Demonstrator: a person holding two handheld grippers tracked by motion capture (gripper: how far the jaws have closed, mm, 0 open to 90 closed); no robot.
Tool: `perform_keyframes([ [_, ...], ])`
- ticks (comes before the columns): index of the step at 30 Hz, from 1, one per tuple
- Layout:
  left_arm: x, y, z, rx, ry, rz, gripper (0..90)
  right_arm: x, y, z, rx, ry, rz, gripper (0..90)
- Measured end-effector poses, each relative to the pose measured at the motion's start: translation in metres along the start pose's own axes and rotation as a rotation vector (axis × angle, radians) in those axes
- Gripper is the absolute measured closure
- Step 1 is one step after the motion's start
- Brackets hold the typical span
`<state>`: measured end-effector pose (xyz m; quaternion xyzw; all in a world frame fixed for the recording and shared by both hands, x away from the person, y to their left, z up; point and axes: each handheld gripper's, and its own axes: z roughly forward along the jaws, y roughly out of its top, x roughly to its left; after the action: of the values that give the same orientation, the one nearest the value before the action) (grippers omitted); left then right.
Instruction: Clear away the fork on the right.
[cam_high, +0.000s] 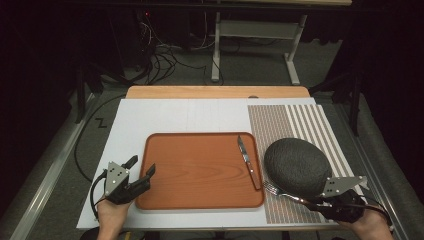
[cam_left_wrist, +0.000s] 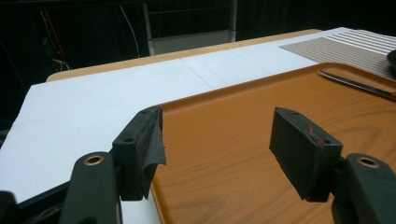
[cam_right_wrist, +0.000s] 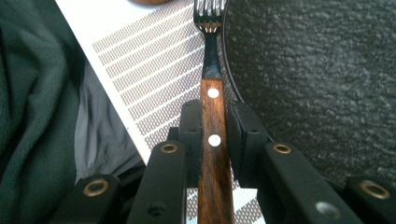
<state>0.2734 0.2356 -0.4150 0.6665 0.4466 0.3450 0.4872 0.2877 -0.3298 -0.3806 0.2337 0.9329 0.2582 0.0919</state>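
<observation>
Right claw (cam_right_wrist: 213, 128) is clamped on the fork (cam_right_wrist: 212, 116), pads pressing both flanks of the wooden handle just behind the metal neck. The fork lies near the front right corner of the worktop (cam_high: 190, 112), over the striped mat (cam_high: 300, 117), tines pointing toward the tray (cam_high: 200, 170) and passing along the rim of the dark textured plate (cam_high: 297, 165). Judgement: the fork is light and rigid; the riveted wood offers a better hold than the polished neck or tines, which would likely slip. A hold this far forward on the handle should keep it from pivoting.

The right hand (cam_high: 367, 225) enters from the front edge, its claw held low and nearly level. Left claw (cam_left_wrist: 219, 140) stands apart with nothing between its pads, poised over the tray's front left corner. A knife (cam_high: 248, 161) rests inside the tray's right side.
</observation>
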Motion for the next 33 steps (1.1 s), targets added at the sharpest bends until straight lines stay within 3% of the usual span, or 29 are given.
perform_keyframes([
  [10, 0.0, 0.0, 0.0, 0.001, 0.0, 0.002, 34.9, 0.0, 0.009, -0.001, -0.019, 0.008, -0.005, 78.7],
  [17, 0.0, 0.0, 0.0, 0.0, -0.001, 0.001, 34.9, -0.002, 0.015, -0.009, -0.052, -0.014, 0.009, 78.7],
  [26, 0.0, 0.0, 0.0, -0.001, -0.001, 0.001, 34.9, -0.002, 0.035, 0.001, -0.058, -0.02, 0.011, 78.6],
  [33, 0.0, 0.0, 0.0, 0.0, 0.0, 0.001, 34.8, -0.002, 0.052, 0.008, -0.068, -0.027, 0.046, 78.6],
])
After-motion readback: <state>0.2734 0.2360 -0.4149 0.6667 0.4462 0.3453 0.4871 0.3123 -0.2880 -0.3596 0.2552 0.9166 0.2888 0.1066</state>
